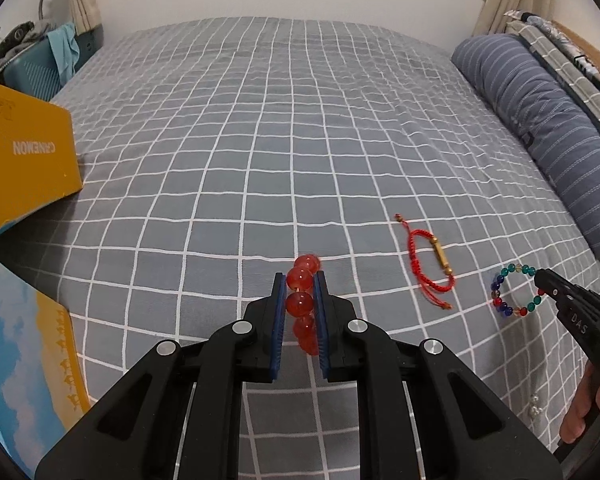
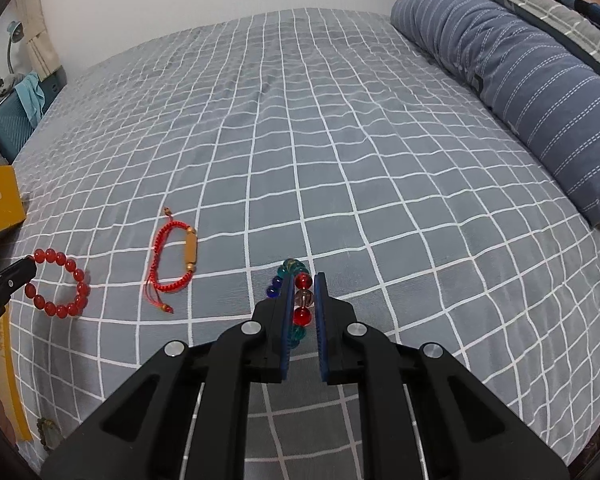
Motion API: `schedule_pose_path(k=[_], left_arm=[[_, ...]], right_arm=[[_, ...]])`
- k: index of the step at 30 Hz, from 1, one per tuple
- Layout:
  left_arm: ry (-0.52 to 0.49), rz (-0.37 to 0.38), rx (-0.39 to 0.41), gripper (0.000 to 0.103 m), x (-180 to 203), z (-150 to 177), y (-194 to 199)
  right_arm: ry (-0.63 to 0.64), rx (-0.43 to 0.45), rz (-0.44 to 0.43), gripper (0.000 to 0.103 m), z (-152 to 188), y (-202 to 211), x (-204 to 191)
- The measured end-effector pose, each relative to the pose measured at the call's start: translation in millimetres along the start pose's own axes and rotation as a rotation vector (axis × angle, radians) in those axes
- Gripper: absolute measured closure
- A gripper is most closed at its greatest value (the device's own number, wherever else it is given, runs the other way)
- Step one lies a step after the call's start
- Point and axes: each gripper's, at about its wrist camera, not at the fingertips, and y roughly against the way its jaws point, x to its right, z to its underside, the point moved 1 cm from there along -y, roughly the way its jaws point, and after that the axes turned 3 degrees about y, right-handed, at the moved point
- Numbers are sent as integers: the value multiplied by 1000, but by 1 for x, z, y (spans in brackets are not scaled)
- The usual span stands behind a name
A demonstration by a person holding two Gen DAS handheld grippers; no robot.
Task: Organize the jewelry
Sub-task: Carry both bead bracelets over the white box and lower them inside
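My left gripper [image 1: 300, 280] is shut on a red bead bracelet [image 1: 300, 304], which also shows in the right wrist view [image 2: 60, 284] lifted just off the bed. My right gripper [image 2: 303, 280] is shut on a multicolour bead bracelet [image 2: 302, 300], which shows as a ring in the left wrist view [image 1: 516, 290]. A red cord bracelet with a gold tube bead [image 1: 432, 264] lies flat on the grey checked bedsheet [image 1: 260, 140] between the two grippers; it also shows in the right wrist view [image 2: 176, 260].
A yellow box lid [image 1: 24, 160] and a blue and yellow box [image 1: 24, 360] lie at the left. A rolled blue striped duvet [image 2: 520, 72] lies along the right side. A small silver item [image 1: 534, 406] lies at the near right edge of the bed.
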Motion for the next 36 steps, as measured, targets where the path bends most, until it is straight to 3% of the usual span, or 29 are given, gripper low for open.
schedule_pose_path(k=[36], left_arm=[[-37,12,128,90,0,29,135]], right_arm=[[40,139,-30,94,20,130,-30]])
